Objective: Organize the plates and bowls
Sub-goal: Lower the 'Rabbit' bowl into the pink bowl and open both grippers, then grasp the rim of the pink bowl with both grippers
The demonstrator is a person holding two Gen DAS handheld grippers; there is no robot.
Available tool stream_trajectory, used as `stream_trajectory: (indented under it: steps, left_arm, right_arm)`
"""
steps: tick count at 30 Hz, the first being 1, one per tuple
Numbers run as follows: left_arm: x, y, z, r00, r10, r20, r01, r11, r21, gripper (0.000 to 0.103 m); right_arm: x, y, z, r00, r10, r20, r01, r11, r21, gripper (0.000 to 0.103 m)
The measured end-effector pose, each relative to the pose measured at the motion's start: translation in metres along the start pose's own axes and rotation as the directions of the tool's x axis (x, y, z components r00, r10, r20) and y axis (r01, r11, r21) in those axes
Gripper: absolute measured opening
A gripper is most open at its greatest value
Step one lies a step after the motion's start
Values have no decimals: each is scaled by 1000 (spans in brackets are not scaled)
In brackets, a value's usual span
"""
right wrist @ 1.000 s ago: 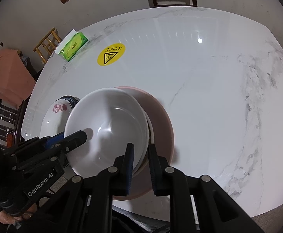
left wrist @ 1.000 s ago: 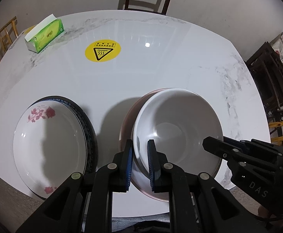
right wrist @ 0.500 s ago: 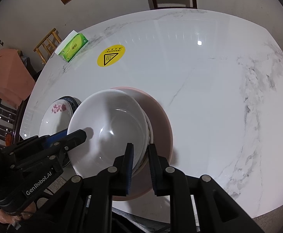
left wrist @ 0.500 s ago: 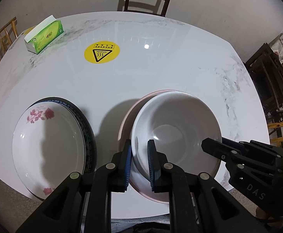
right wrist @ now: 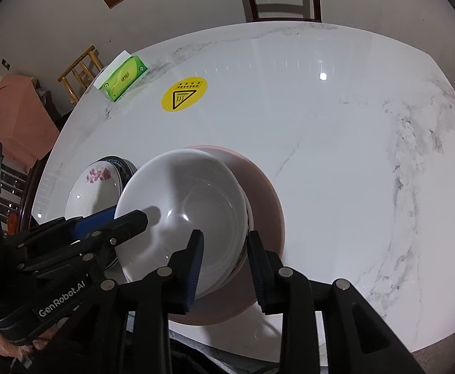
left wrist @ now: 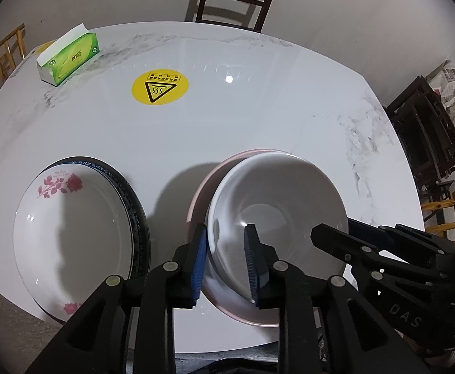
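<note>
Bowls: white bowl (left wrist: pixel 277 205) sits nested in the pink bowl (left wrist: pixel 201 193), right at the tips of both tongs.
Left tongs (left wrist: pixel 226 260): jaws opening, astride the white bowl's near-left rim; the outer pad looks still against the wall, the inner one stands clear.
Right tongs (right wrist: pixel 224 268): jaws opening, astride the rim on the other side; neither pad appears to press.
Plates: flowered plate (left wrist: pixel 71 233) lies on a dark-rimmed plate (left wrist: pixel 137 215), just left of the left tongs.
Done: by my reading, one bowl stack, one plate stack.
Left: release and withdraw; nothing else loose on the table (left wrist: pixel 258 109).
</note>
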State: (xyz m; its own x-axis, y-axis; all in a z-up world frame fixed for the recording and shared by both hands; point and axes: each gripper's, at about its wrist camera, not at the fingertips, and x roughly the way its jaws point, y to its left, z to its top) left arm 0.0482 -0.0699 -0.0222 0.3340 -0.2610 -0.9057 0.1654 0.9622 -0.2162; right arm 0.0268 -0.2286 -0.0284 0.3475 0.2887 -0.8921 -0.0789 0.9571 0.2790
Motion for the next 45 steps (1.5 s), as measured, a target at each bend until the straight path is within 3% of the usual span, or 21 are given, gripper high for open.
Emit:
stream_trajectory:
  steps: [13, 28, 45]
  left_arm:
    - [-14, 10, 1, 999, -19, 44, 20, 999, -24, 36]
    - [-32, 41, -3, 996, -23, 88, 34, 992, -125, 38]
    - [-27, 62, -16, 999, -24, 36, 32, 972, -233, 39]
  right_arm:
    - [-12, -1, 2, 998, 0, 63, 0, 1000, 13, 30]
    - [-32, -14, -1, 994, 13, 109, -20, 998, 67, 30]
    - [-28, -39, -16, 998, -32, 52, 24, 989, 148, 30]
